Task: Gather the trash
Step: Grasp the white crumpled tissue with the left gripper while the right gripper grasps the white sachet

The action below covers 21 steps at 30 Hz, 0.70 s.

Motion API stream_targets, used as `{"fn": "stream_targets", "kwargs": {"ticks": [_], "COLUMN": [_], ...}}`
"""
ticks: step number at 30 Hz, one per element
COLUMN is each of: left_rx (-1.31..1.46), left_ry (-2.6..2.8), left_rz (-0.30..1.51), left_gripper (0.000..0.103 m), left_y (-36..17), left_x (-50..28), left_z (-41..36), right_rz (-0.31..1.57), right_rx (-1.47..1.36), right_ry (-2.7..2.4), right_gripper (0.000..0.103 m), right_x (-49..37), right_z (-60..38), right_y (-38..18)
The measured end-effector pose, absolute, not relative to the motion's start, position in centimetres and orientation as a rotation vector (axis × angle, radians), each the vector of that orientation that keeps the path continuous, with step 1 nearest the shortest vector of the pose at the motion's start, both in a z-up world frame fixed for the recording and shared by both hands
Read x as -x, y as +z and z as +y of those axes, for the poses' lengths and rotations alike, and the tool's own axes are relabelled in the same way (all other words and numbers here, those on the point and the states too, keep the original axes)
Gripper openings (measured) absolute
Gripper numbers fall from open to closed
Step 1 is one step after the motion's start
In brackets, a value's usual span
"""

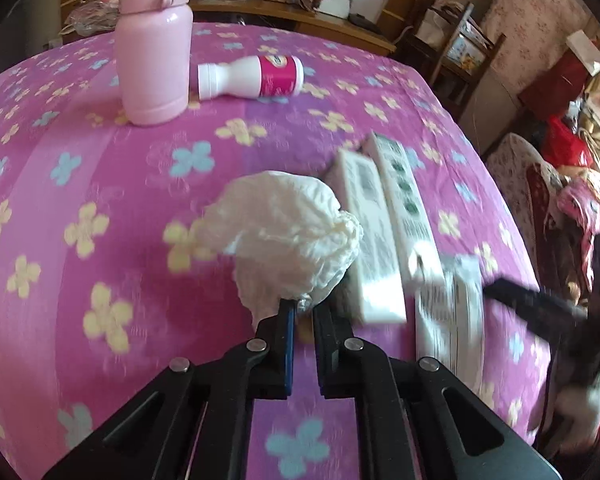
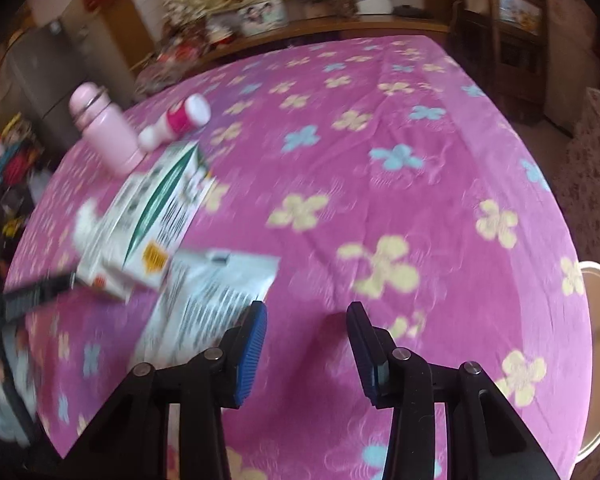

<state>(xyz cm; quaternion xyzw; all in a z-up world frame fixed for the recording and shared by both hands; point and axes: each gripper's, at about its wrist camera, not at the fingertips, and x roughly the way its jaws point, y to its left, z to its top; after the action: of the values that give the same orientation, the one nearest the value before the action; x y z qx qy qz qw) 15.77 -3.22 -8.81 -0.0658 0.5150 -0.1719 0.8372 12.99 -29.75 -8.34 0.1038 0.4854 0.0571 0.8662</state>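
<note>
A crumpled white paper wad (image 1: 288,236) lies on the purple flowered tablecloth (image 1: 100,200). My left gripper (image 1: 302,306) is shut on the wad's near edge, with a bit of it pinched between the blue pads. To the wad's right lie two white printed boxes (image 1: 380,224) and a white printed packet (image 1: 452,312). In the right wrist view, my right gripper (image 2: 308,316) stands open over bare cloth with nothing between its fingers. The packet (image 2: 208,300) lies just left of its left finger, and the boxes (image 2: 156,216) lie beyond the packet.
A pink flask (image 1: 154,60) stands at the back left, with a small white bottle with a pink label (image 1: 252,78) on its side beside it. Shelves and clutter surround the table. A pale round rim (image 2: 596,360) shows past the table's right edge.
</note>
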Motion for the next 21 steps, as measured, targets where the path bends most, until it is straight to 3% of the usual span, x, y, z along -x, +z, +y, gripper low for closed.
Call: {"fn": "stream_targets", "kwargs": {"ticks": [2, 4, 11, 13, 15, 16, 21], "left_rx": [0.13, 0.132, 0.168, 0.176, 0.177, 0.191, 0.156], "left_ry": [-0.373, -0.373, -0.348, -0.344, -0.316, -0.292, -0.173], "left_rz": [1.09, 1.089, 1.07, 1.046, 1.004, 0.966, 0.916], "left_gripper": [0.009, 0.009, 0.008, 0.018, 0.07, 0.075, 0.075], "left_y": [-8.7, -8.6, -7.8, -7.3, -6.5, -6.0, -6.0], "left_x": [-14.6, -13.9, -12.3, -12.0, -11.8, -11.7, -13.6], "left_z": [-2.5, -1.9, 0.5, 1.1, 1.8, 2.4, 3.2], "right_rz": [1.002, 0.977, 1.017, 1.04, 1.037, 1.032, 1.016], "right_rx": [-0.266, -0.278, -0.284, -0.279, -0.27, -0.259, -0.186], "right_ry": [0.137, 0.143, 0.204, 0.2, 0.195, 0.19, 0.157], "right_gripper": [0.052, 0.066, 0.075, 0.075, 0.075, 0.075, 0.077], "right_x": [-12.7, -11.9, -11.1, -11.4, -11.6, -11.7, -12.4], "right_z": [-29.9, -29.6, -25.9, -24.7, -23.8, -23.2, -21.1], "right_y": [-7.7, -7.1, -7.4, -8.1, -8.3, -8.4, -8.9]}}
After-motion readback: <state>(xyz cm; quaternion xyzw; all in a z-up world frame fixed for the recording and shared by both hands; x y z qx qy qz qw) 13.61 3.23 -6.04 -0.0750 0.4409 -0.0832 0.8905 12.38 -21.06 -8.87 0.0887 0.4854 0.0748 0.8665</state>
